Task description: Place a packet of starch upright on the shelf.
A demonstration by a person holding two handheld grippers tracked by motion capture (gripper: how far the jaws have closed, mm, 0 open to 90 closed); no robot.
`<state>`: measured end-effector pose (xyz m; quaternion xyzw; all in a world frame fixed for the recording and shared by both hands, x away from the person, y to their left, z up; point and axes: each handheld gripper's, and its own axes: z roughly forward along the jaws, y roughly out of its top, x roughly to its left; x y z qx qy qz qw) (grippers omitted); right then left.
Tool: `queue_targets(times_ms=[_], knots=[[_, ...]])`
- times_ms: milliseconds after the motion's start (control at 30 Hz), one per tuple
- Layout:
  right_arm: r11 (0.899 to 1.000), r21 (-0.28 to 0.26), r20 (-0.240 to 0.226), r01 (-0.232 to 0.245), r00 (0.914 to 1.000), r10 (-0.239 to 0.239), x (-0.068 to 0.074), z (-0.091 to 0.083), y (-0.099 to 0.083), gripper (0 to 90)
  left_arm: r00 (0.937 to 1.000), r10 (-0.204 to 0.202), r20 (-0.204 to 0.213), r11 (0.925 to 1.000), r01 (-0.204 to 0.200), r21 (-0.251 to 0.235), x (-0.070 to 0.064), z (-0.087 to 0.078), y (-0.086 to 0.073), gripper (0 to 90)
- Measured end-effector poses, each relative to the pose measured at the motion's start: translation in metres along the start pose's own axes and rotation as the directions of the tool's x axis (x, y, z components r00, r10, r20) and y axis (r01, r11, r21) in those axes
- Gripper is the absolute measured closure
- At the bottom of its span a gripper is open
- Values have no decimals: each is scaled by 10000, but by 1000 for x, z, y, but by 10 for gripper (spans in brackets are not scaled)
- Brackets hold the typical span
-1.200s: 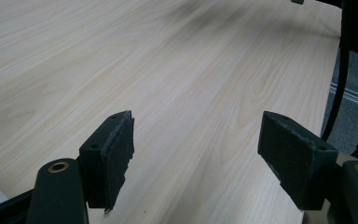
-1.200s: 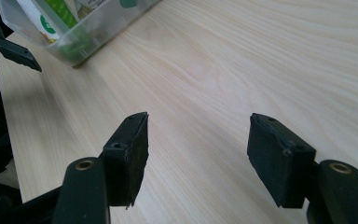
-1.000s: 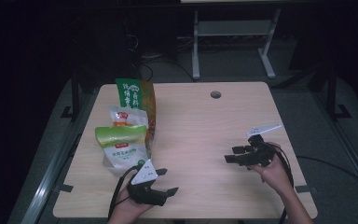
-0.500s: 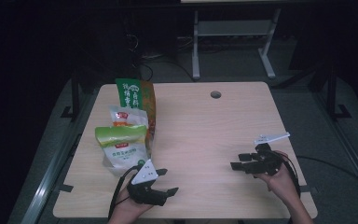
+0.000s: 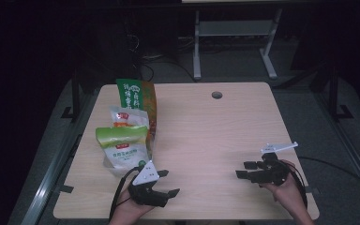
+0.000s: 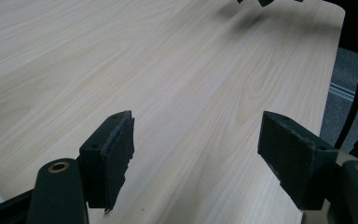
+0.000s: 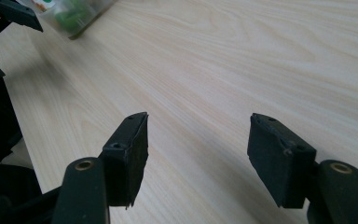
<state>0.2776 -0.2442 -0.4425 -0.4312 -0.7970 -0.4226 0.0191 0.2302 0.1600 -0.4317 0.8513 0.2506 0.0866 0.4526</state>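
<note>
Three snack bags stand together at the table's left: a tall green and orange bag [image 5: 136, 99] at the back, a white bag with an orange label [image 5: 123, 117] before it, and a green-topped white bag [image 5: 122, 149] nearest me. My left gripper [image 5: 168, 183] hovers open just right of that nearest bag, near the front edge, its jaws [image 6: 196, 158] wide apart over bare wood. My right gripper [image 5: 244, 169] is open at the front right, pointing left, with nothing between its jaws [image 7: 198, 149]. The green-topped bag [image 7: 70, 11] lies far ahead in the right gripper view.
The light wooden table [image 5: 206, 131] has a round cable hole [image 5: 217, 95] near its far edge. A white metal frame [image 5: 234, 42] stands on the grey floor behind the table. The surroundings are dark.
My right gripper has drawn back toward the table's front edge and slightly right, still open. The left gripper and the bags have stayed put.
</note>
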Motion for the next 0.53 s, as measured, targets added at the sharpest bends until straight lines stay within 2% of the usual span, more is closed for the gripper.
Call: queue_targets(times_ms=[367, 533], knots=[[9999, -82, 11, 63, 10000, -63, 5, -1, -11, 374, 10000, -30, 85, 10000, 30, 25, 0, 0, -1, 266], [9995, -330, 76, 8, 10000, -5, 10, -4, -19, 375, 9998, -60, 182, 10000, 61, -41, 0, 0, -1, 266]])
